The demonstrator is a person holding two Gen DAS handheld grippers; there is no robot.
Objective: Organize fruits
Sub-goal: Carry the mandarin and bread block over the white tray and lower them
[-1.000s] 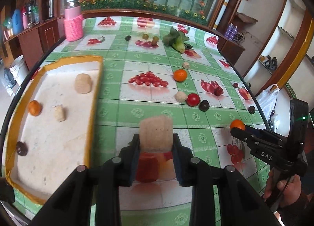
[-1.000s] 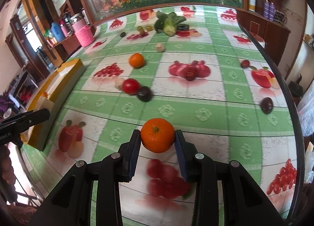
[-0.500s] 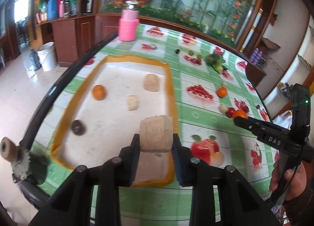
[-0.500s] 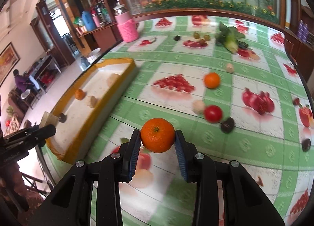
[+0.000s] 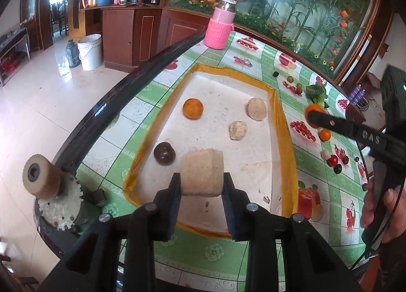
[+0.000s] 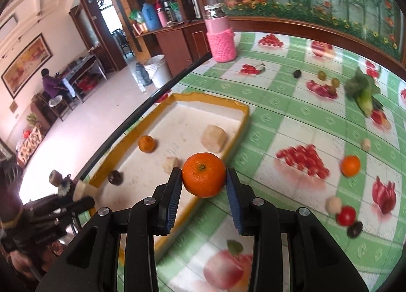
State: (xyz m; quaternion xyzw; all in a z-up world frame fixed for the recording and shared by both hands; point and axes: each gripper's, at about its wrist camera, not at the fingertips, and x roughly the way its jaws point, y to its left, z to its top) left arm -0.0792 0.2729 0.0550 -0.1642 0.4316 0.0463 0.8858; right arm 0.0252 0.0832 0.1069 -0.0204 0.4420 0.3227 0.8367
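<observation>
My left gripper (image 5: 202, 185) is shut on a beige cylindrical piece (image 5: 202, 172), held above the near end of the yellow-rimmed white tray (image 5: 285, 155). The tray holds an orange (image 5: 192, 108), a dark round fruit (image 5: 164, 153) and two beige pieces (image 5: 256, 109). My right gripper (image 6: 204, 186) is shut on an orange (image 6: 203, 174), just above the tray's right rim (image 6: 228, 147). In the left wrist view, the right gripper (image 5: 313, 116) comes in from the right with its orange.
Loose on the green fruit-print tablecloth: an orange (image 6: 350, 165), a red tomato (image 6: 345, 214), a dark fruit (image 6: 354, 230), a beige ball (image 6: 333, 204) and leafy greens (image 6: 362, 91). A pink-sleeved jar (image 6: 221, 38) stands at the far edge. The table's dark rim (image 5: 121, 94) runs left of the tray.
Both grippers have swung left toward the tray with their loads. The left one now hangs over the tray's near end; the right one has reached the tray's right rim.
</observation>
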